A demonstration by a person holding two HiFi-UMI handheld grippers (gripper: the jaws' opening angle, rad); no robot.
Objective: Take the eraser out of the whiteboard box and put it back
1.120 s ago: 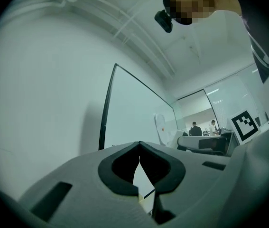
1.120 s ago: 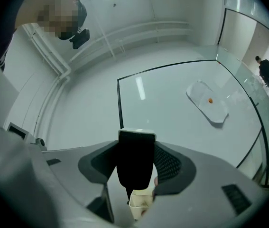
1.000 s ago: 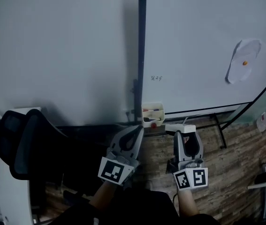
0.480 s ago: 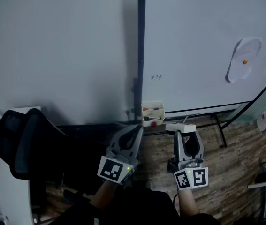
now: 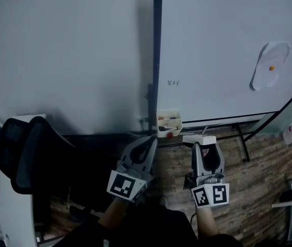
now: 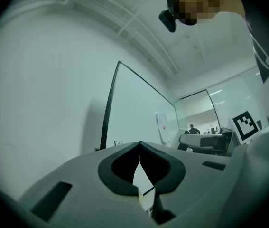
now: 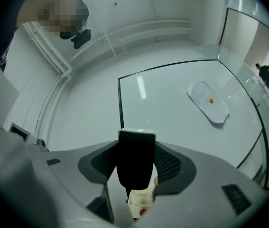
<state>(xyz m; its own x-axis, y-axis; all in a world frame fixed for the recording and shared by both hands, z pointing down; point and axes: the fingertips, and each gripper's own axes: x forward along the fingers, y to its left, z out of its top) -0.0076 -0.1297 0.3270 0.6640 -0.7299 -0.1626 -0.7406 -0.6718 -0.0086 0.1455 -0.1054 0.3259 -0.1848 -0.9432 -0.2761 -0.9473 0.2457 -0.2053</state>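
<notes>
Right gripper (image 5: 206, 148) clamps eraser (image 7: 135, 158), long axis upright; left gripper (image 5: 151, 142) jaws together.

Black eraser (image 7: 135, 158) upright, apart from white box (image 5: 168, 123)

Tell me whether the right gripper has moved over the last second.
No. The right gripper, shut on the eraser, sits just as far below and right of the whiteboard box as before.
</notes>
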